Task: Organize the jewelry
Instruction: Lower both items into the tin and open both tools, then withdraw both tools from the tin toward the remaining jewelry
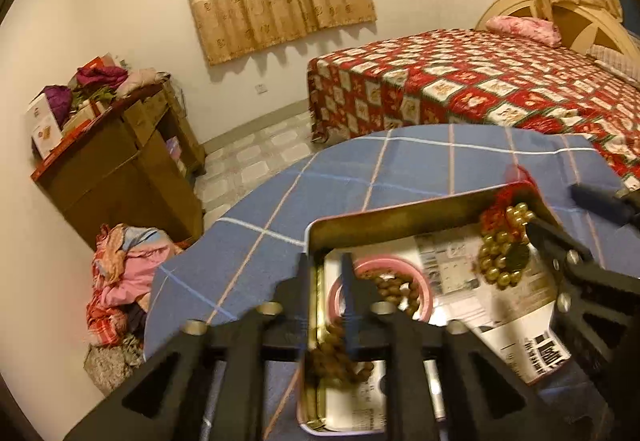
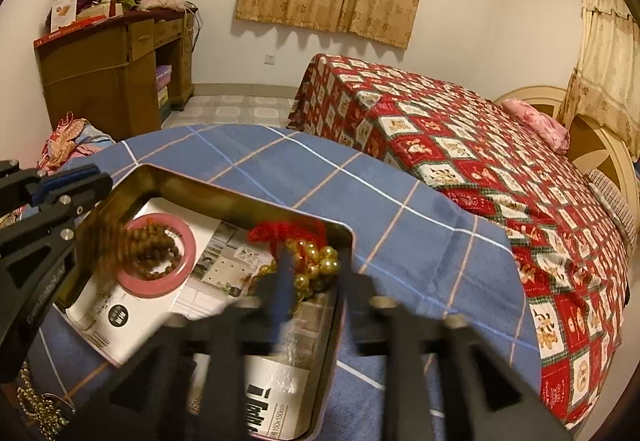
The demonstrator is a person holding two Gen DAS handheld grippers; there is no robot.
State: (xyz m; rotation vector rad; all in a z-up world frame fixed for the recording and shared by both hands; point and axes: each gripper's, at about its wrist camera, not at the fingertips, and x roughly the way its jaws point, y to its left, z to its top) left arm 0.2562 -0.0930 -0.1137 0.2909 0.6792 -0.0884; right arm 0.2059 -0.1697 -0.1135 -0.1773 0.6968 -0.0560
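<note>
A shallow gold metal tin point(image 1: 400, 215) point(image 2: 224, 187) sits on the blue checked cloth, lined with printed paper. Inside lie a pink bangle point(image 1: 424, 281) point(image 2: 188, 261) with brown wooden beads point(image 1: 394, 287) point(image 2: 154, 249) on it, and a gold bead necklace with a red tassel point(image 1: 502, 253) point(image 2: 316, 261). My left gripper point(image 1: 326, 281) straddles the tin's left wall, one finger inside, one outside, shut on it. My right gripper point(image 2: 316, 273) straddles the tin's right wall next to the gold beads, shut on it.
The blue checked table point(image 1: 340, 181) point(image 2: 400, 201) drops off to a tiled floor. A bed with a red patterned cover point(image 2: 480, 145) stands behind. A wooden cabinet point(image 1: 120, 161) is at left, clothes piled point(image 1: 120, 281) below. More gold beads point(image 2: 36, 409) lie at the table's near left.
</note>
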